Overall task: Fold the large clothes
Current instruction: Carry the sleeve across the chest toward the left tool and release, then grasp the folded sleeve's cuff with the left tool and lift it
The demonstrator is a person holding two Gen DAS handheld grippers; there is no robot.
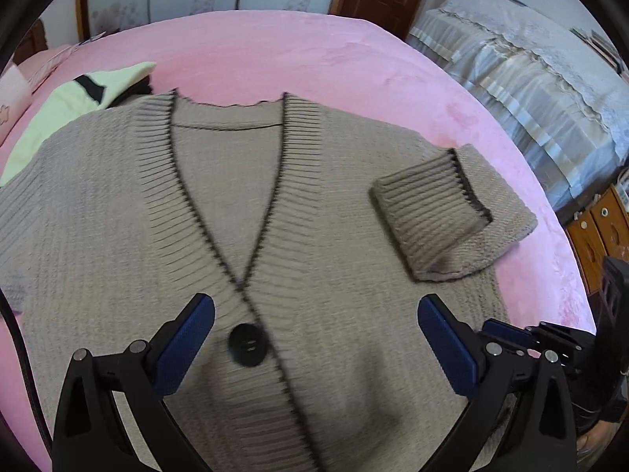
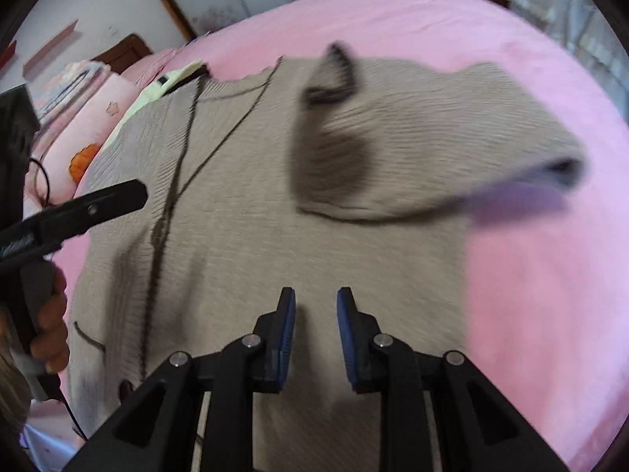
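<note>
Beige cardigan point(image 1: 314, 212) spread front-up across pink bedspread point(image 1: 275, 47), one sleeve point(image 1: 452, 212) folded inward at 3 o'clock. Left gripper point(image 1: 316, 338) above black button point(image 1: 248, 345), fingers wide apart, empty. Right gripper point(image 2: 315, 338) over hem, fingers narrowly apart, gripping nothing.

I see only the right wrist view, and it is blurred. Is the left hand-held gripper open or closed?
Observer: The left hand-held gripper is wide open and holds nothing.
Operator: What is under it?
Observer: The black button of the cardigan shows between its fingers.
Operator: And the folded sleeve?
Observer: Its ribbed cuff lies flat on the cardigan front.
</note>
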